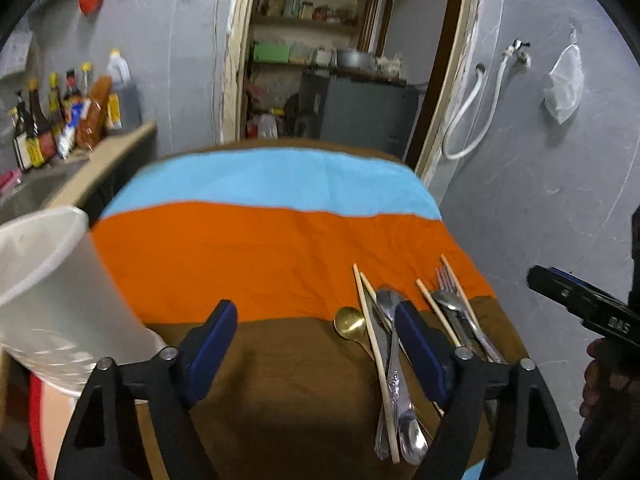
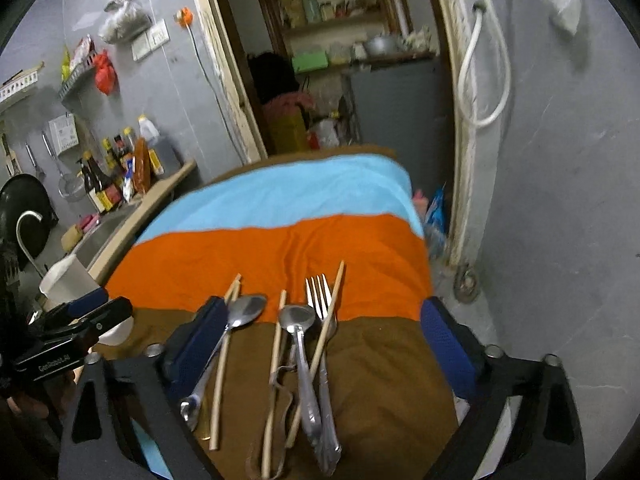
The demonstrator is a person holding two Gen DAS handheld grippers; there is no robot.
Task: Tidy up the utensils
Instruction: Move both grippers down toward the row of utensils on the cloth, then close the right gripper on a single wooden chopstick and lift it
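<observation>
Several utensils lie on a striped cloth (image 1: 260, 248): a gold spoon (image 1: 350, 322), a silver spoon (image 1: 394, 360), wooden chopsticks (image 1: 370, 332) and a fork (image 1: 442, 276). My left gripper (image 1: 320, 340) hovers open over the brown stripe, with nothing between its pads; its right finger (image 1: 420, 344) covers part of the pile. In the right wrist view, my right gripper (image 2: 324, 340) stands open above the same pile. Two spoons (image 2: 244, 308) (image 2: 298, 318), a fork (image 2: 320, 292) and chopsticks (image 2: 330, 320) lie between its fingers, untouched. A white plastic cup (image 1: 48, 292) stands at the table's left edge.
A counter with sauce bottles (image 1: 60, 120) and a sink (image 2: 100, 236) runs along the left. Behind the table is a doorway to a storage shelf (image 1: 312, 40). A grey wall with a white hose (image 1: 472, 120) is on the right. The blue (image 1: 272, 184) and orange stripes are bare.
</observation>
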